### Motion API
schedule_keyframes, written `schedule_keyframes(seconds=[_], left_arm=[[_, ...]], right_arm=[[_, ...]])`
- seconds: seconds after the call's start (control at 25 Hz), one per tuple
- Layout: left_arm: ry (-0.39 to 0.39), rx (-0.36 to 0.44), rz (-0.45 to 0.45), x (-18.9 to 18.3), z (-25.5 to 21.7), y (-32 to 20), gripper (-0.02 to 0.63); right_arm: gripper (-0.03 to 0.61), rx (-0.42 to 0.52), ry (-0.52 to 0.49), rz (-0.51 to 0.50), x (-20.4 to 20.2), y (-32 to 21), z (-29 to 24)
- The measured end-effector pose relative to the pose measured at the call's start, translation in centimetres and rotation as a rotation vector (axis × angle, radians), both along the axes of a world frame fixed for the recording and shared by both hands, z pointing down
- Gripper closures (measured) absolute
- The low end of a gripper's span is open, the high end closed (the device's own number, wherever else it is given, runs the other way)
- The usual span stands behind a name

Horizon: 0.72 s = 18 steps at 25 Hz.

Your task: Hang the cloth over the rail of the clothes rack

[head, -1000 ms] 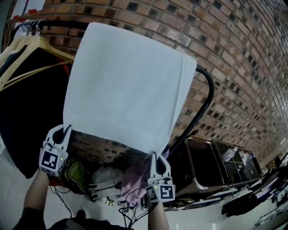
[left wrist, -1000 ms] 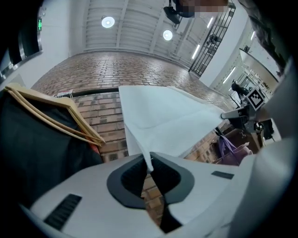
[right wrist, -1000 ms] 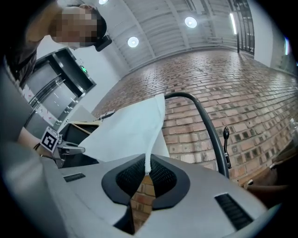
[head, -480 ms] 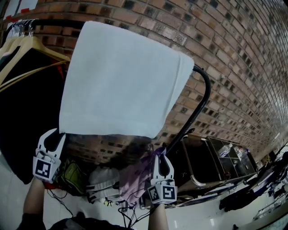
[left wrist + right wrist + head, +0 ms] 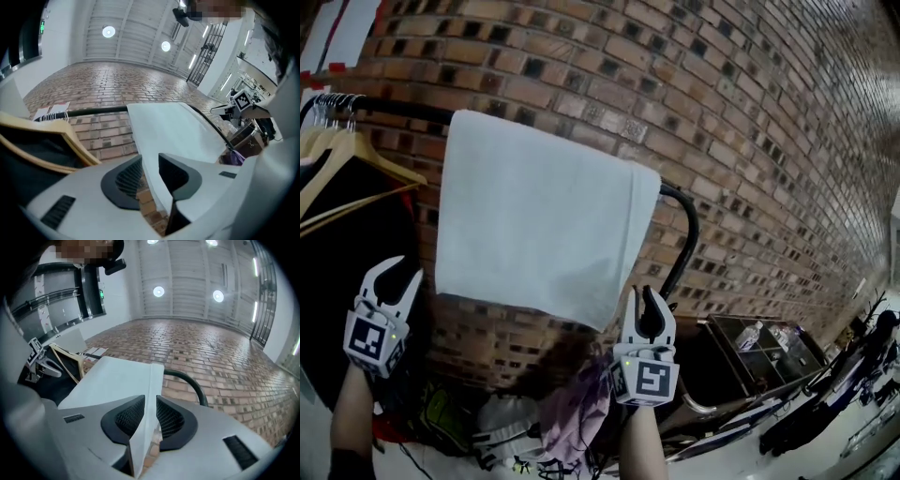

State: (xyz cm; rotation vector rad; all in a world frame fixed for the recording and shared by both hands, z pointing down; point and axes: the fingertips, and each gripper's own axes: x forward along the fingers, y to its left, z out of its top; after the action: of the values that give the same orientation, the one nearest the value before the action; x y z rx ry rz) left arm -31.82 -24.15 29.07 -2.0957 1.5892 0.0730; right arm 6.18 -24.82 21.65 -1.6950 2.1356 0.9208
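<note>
Left tool (image 5: 394, 275) and right tool (image 5: 644, 298) rose off the flat white cloth (image 5: 539, 225), jaws just opened, empty.

Left gripper (image 5: 401, 274) jaws just opened off cloth (image 5: 534, 225), right gripper (image 5: 643, 298) raised

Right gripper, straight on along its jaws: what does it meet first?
Likely the cloth, whose hanging edge sits in line between the right gripper's open jaws; brick wall behind. Depth unclear.

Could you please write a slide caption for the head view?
White cloth draped over the clothes rack's black rail, wooden hangers beside it, brick wall behind.
</note>
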Motion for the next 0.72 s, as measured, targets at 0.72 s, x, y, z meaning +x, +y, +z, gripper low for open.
schedule_keyframes(seconds=[0.72], left_arm=[[-0.074, 0.209, -0.095, 2.1, -17.8, -7.0, 0.432]], right_arm=[[0.453, 0.098, 0.258, 0.372, -6.1, -7.1, -13.5]])
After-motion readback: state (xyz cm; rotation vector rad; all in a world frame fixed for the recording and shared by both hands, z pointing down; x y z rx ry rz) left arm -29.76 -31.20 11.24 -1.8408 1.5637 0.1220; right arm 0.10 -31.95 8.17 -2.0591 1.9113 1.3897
